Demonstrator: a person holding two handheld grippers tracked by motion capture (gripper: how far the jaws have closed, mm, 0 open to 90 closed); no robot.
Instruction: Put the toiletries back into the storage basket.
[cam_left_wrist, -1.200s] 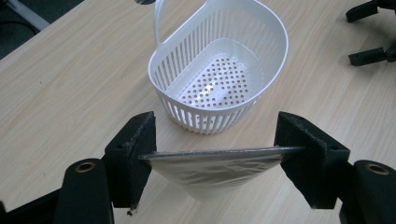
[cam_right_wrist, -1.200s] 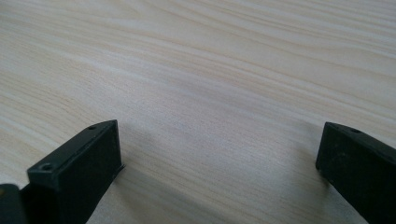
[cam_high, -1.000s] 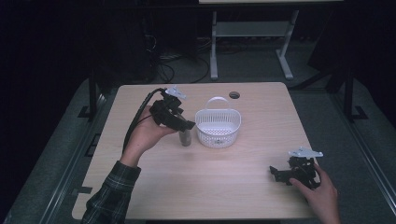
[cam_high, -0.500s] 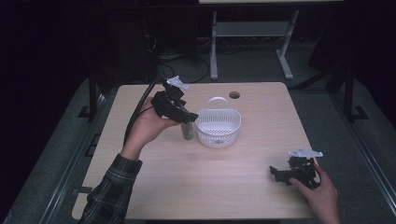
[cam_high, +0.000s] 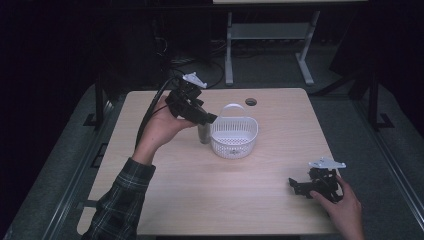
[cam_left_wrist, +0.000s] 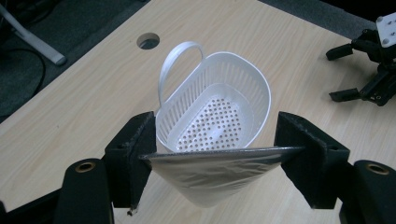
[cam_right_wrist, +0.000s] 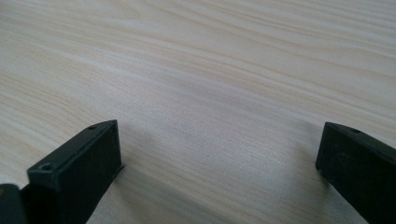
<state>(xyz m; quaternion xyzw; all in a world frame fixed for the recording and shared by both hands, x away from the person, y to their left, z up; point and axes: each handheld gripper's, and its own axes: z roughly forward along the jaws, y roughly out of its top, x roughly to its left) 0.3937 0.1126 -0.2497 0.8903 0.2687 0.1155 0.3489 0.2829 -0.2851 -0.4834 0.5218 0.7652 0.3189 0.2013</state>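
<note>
Silvery and foil-like, the pouch (cam_left_wrist: 212, 175) is clamped by its top edge between the left gripper (cam_left_wrist: 215, 154)'s jaws, hanging just beside the white basket (cam_high: 234, 135) near the middle of the table (cam_high: 165, 200), toward the far edge. Near the table's front right corner, the right gripper (cam_high: 302, 186) rests with its jaws wide apart, nothing between them.

No readable text, label or number on anything here.
</note>
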